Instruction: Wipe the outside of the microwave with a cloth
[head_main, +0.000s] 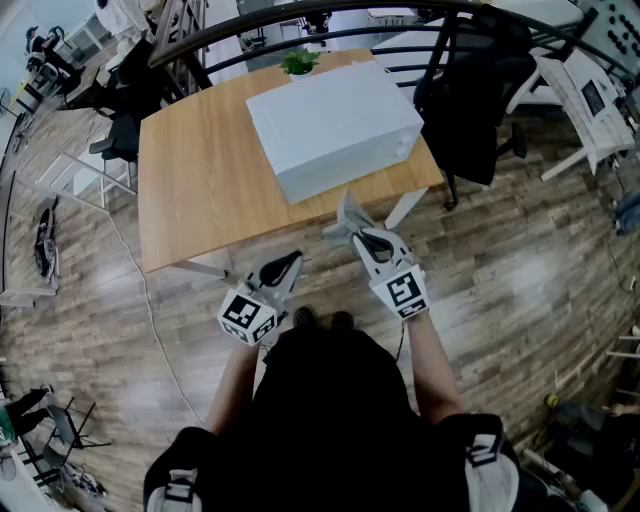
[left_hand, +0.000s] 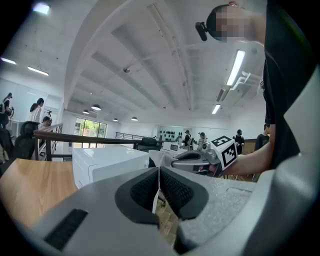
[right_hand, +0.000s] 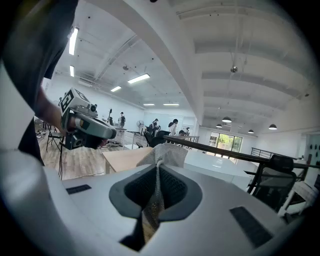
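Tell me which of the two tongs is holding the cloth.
The right tongs: a grey cloth is pinched between them. The left tongs are shut with nothing between them.

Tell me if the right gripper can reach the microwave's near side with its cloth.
Probably yes. The right gripper, jaws shut on the cloth, sits just short of the microwave by the table edge, and nothing shows between them.
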